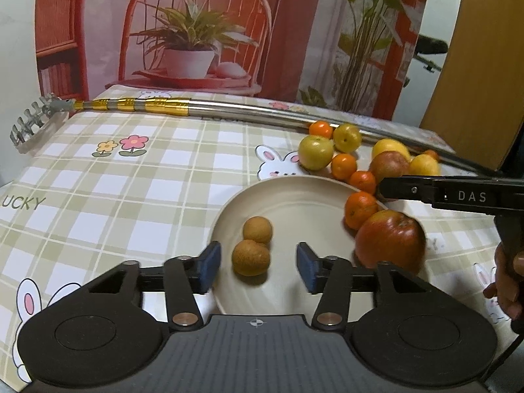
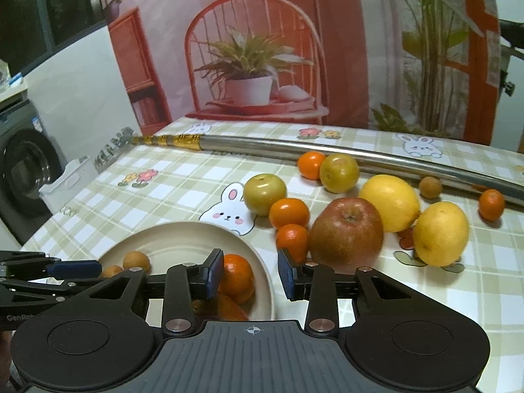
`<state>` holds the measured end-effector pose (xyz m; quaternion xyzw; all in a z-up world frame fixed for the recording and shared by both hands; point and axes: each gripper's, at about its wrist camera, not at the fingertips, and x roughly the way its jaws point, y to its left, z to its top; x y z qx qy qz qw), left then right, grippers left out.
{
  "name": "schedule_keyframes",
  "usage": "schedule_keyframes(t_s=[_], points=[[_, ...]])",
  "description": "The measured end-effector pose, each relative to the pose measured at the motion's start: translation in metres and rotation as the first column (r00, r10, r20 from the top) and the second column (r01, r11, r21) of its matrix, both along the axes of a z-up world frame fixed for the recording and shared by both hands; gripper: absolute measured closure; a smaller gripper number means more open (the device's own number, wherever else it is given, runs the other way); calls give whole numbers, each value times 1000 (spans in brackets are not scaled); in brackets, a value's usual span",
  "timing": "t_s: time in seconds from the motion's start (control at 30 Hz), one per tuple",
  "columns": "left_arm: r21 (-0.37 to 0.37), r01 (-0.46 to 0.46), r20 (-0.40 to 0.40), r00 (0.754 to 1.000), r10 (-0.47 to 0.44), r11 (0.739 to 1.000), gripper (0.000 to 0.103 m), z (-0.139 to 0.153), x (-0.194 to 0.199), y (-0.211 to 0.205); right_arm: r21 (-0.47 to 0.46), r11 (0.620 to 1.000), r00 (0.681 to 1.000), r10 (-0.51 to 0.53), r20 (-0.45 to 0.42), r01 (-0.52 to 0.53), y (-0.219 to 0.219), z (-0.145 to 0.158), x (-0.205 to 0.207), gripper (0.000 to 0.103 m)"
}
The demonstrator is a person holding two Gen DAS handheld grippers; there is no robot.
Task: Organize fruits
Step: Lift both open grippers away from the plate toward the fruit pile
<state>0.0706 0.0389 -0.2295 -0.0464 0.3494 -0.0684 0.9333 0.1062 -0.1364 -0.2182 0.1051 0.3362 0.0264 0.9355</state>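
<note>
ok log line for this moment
left gripper: open over plate | right gripper: open at plate edge | plate: two longans, mandarin, red apple

backdrop point(image 2: 294, 49): printed sheet behind the table, shows red chair, potted plant, red cabinet
table point(image 1: 131, 177): green-check cloth with bunnies and flowers
wall point(image 2: 82, 75): white, left of backdrop
washing machine point(image 2: 26, 177): dark front-loader, left of table
door point(image 1: 484, 65): wood panel, right of backdrop
light: dim, warm
</note>
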Motion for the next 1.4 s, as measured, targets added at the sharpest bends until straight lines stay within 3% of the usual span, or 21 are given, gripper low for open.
schedule_keyframes(t_s=[0.1,0.43,0.67,1.07,1.4], points=[[7,-3,20,1000,3,1000,38,2,-3,-2,4,999,999,-32,35,32,-5,4,-11,65],[-2,-39,11,999,39,999,36,4,-7,5,-36,991,988,-124,96,128,-21,9,-51,65],[-48,-46,14,999,47,998,22,10,-8,8,-43,980,976,-191,106,196,-38,6,-72,65],[-62,-137,56,989,140,989,21,47,5,28,-51,967,956,-238,170,250,-60,28,-79,64],[-39,-110,109,988,114,993,20,80,22,19,-63,956,933,-264,246,287,-88,57,-70,60]])
